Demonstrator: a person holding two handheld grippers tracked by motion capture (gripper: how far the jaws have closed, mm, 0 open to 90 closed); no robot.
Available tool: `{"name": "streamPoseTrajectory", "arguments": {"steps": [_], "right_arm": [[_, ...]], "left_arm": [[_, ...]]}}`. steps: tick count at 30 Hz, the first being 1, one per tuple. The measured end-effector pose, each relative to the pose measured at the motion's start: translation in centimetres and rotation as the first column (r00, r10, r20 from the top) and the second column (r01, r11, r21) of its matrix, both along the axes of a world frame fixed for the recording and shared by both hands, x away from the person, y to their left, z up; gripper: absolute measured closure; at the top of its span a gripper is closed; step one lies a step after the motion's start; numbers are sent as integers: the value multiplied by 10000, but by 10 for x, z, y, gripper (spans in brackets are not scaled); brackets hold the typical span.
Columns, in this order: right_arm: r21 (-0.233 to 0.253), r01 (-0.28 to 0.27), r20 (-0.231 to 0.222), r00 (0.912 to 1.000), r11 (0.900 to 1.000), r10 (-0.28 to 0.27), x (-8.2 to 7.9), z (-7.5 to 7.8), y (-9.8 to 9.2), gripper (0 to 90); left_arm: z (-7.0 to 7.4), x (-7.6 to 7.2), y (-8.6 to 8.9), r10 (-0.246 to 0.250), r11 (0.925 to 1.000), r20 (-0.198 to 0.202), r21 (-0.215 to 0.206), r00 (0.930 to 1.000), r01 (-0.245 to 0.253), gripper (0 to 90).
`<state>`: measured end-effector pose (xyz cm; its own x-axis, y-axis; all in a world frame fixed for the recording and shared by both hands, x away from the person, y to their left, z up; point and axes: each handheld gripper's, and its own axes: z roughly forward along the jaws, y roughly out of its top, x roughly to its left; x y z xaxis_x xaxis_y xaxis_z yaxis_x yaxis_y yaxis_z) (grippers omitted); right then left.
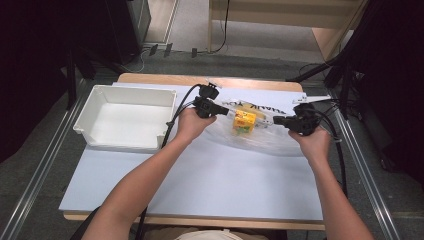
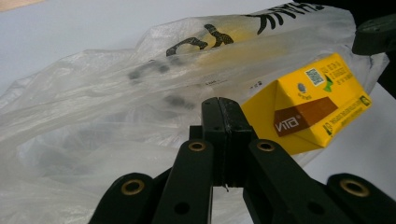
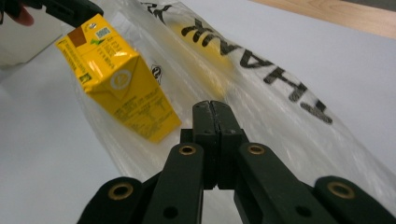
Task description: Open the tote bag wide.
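Observation:
A clear plastic bag [image 1: 260, 135] with black lettering lies crumpled on the pale sheet between my two grippers. A yellow drink carton [image 1: 244, 121] rests tilted at the bag's open end, on the film; I cannot tell whether it is inside. My left gripper [image 1: 226, 111] is at the bag's left edge, its jaws pressed together with film [image 2: 116, 107] against them. The carton [image 2: 308, 107] sits just right of that gripper [image 2: 222, 105]. My right gripper [image 1: 276, 120] is shut at the bag's right edge, with the carton [image 3: 121, 79] up and left of its tips [image 3: 211, 108].
An empty white bin [image 1: 127, 117] stands at the left of the table, close to the left hand. The pale sheet [image 1: 210, 185] covers the table toward the person. Metal rails [image 1: 45, 165] run along both table sides.

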<state>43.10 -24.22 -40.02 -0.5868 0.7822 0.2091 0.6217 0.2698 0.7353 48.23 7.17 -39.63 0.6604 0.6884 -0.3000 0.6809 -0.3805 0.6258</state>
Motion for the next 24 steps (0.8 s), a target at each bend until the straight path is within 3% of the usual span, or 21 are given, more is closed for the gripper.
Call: {"name": "streamPoseTrajectory", "arguments": {"steps": [9,17,24], "right_arm": [[-249,-86,79,9999,9997,88,27,-5,18,900],[-175,193,-308,9993,9997,-198,49,-25,18,900],[-559,176,-673,9975,9983,-214,57,-42,23,900]], "left_arm": [[-14,3,-4,243,9996,-8,-125,9997,-243,900],[-35,6,-3,467,9989,-301,-18,9985,-468,900],[-49,1,-4,462,9989,-493,85,9977,-459,900]]}}
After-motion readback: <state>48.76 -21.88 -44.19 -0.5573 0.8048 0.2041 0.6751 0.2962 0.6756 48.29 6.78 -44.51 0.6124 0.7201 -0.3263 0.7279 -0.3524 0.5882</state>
